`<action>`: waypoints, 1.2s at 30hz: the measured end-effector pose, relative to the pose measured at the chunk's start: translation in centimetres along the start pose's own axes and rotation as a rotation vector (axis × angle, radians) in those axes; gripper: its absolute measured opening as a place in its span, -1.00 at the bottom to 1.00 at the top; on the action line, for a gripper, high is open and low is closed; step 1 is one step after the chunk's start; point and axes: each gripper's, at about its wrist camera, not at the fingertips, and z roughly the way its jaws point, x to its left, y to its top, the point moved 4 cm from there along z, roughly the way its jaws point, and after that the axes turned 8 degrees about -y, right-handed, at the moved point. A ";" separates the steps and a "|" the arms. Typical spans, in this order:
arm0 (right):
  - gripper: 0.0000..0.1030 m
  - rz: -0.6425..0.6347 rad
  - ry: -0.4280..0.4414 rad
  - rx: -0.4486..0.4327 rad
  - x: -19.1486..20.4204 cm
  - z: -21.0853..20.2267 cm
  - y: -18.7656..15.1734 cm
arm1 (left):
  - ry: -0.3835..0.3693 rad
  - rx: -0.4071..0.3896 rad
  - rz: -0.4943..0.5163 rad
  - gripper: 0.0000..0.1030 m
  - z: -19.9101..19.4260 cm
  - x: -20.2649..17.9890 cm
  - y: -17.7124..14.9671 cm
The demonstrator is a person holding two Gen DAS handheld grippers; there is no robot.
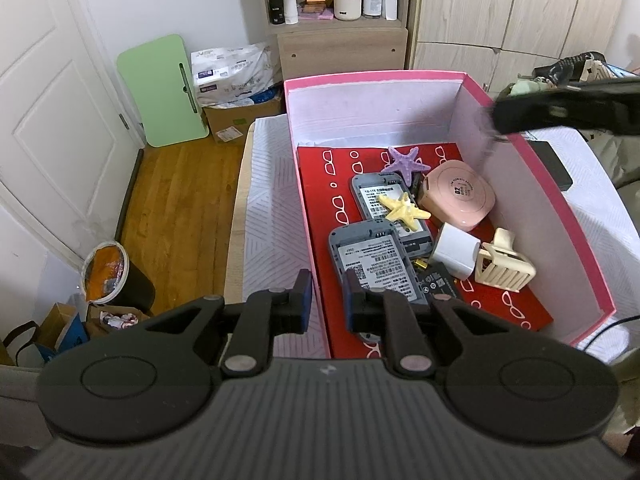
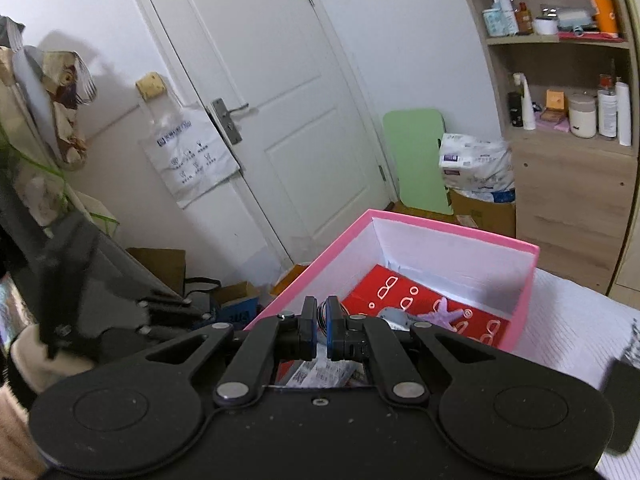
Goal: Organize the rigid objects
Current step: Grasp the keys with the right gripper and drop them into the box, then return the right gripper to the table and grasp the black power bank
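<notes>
left wrist view: left gripper clamped on the near-left wall of the pink box, one pad outside, one inside, steadying it. inside, left to right on the red liner: two grey router shells, lying long axis roughly front to back; two starfish, one purple, one yellow resting on the farther shell; one pink round case; one white charger block; one cream hair claw; one dark battery at the near edge, partly under the charger. further right, blurred, right gripper over the box's right rim. right wrist view: right gripper clenched on something small with metallic coils, possibly a spring or hair tie, too hidden between the pads to name. pink box ahead and slightly right of the pads, open side up; free liner along the box's left half, so drop point likely forward and down from the held piece. right hand nearer to that job; left occupied holding the wall.
</notes>
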 end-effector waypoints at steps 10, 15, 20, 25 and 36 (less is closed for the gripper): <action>-0.89 0.066 0.070 0.133 1.1 8.1 1.6 | -0.020 -0.001 -0.013 -0.73 -0.1 0.4 0.0; -0.88 0.062 -0.006 0.199 0.6 12.0 1.1 | -0.031 -0.007 -0.009 -0.73 -0.1 0.4 -0.1; -0.72 0.050 -0.115 0.169 -0.3 11.8 1.5 | -0.037 -0.008 -0.005 -0.73 0.0 0.5 -0.1; -0.49 0.043 -0.089 0.127 -0.2 8.0 1.9 | -0.058 -0.017 -0.018 -0.73 0.0 1.0 -0.1; -0.21 -0.018 -0.155 -0.036 -2.4 -4.6 -0.6 | -0.050 -0.017 -0.021 -0.73 -0.1 0.8 -0.2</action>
